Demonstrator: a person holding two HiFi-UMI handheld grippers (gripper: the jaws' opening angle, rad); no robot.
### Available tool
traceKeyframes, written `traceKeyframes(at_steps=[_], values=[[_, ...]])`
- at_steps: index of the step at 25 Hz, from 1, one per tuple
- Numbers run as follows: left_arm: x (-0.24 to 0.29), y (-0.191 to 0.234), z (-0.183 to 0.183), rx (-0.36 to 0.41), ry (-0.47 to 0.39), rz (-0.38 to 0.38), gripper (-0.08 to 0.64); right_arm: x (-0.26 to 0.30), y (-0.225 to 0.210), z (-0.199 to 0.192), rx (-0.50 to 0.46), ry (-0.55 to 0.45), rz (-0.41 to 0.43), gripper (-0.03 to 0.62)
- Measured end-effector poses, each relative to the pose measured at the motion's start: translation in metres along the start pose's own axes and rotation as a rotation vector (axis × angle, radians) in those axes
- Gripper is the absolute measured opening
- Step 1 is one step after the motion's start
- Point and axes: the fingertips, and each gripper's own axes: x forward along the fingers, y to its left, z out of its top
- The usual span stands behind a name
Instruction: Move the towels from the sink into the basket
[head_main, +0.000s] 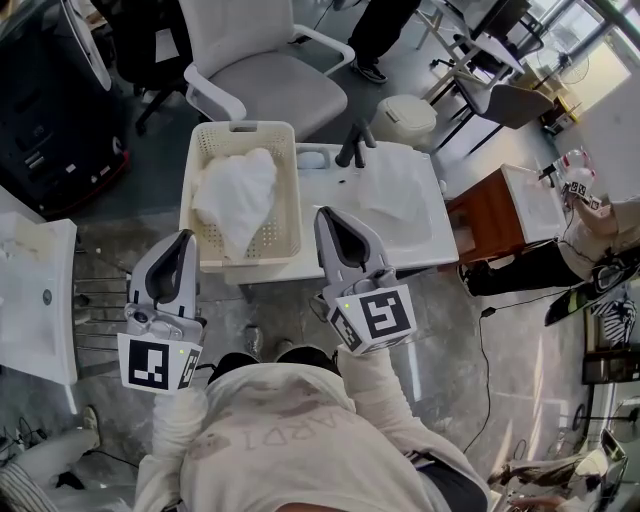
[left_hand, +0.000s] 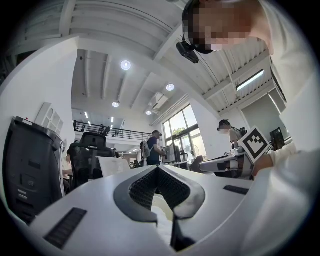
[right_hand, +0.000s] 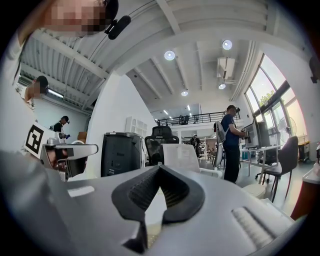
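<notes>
A cream slatted basket (head_main: 290, 190) stands on the white counter and holds a heap of white towels (head_main: 236, 200). Right of it is the white sink (head_main: 425, 235) with a dark faucet (head_main: 352, 146); I cannot tell whether a towel lies in the basin. My left gripper (head_main: 186, 238) hovers at the basket's near left corner, jaws together and empty. My right gripper (head_main: 325, 214) hangs over the counter between basket and sink, also shut and empty. In the left gripper view the left gripper (left_hand: 157, 169) has its tips meeting; the right gripper (right_hand: 160, 167) looks the same in its own view.
A white office chair (head_main: 262, 72) stands just behind the basket. A round white bin (head_main: 404, 118) sits behind the sink and a brown cabinet (head_main: 492, 215) to its right. A second white counter (head_main: 30, 300) is at the left. People stand further off.
</notes>
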Motion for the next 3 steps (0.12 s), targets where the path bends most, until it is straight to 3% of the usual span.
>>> traceKeyframes(at_steps=[3], values=[[0.0017, 0.0010, 0.0005, -0.001, 0.001, -0.006, 0.006, 0.0018, 0.0009, 0.0005, -0.002, 0.002, 0.000, 0.009]])
